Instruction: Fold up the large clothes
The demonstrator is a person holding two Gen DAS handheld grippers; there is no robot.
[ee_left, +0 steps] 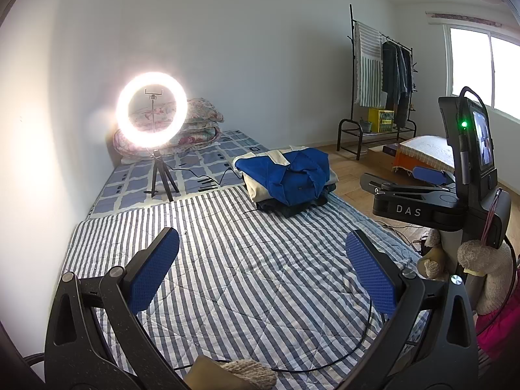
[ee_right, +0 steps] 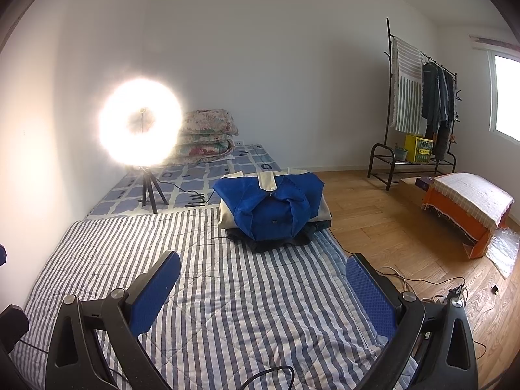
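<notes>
Presently no garment is held: the left gripper [ee_left: 261, 273] and right gripper [ee_right: 263, 292] are both spread wide, empty, above the blue-and-white striped quilted mat [ee_right: 227, 292]. The folded blue-and-cream jacket [ee_right: 271, 208] is stacked on dark clothes at the mat's far right corner. Judged best, another garment should be laid flat mid-mat and its seams pinched squarely.

Lighting, both wrist views: your ring light [ee_left: 151, 110] at the bed's far left corner blows out to white glare, worse in the right view. Daylight enters your window [ee_left: 481, 71] at right. Room bright, focus sharp. Fisheye bends walls; corners vignette black.
</notes>
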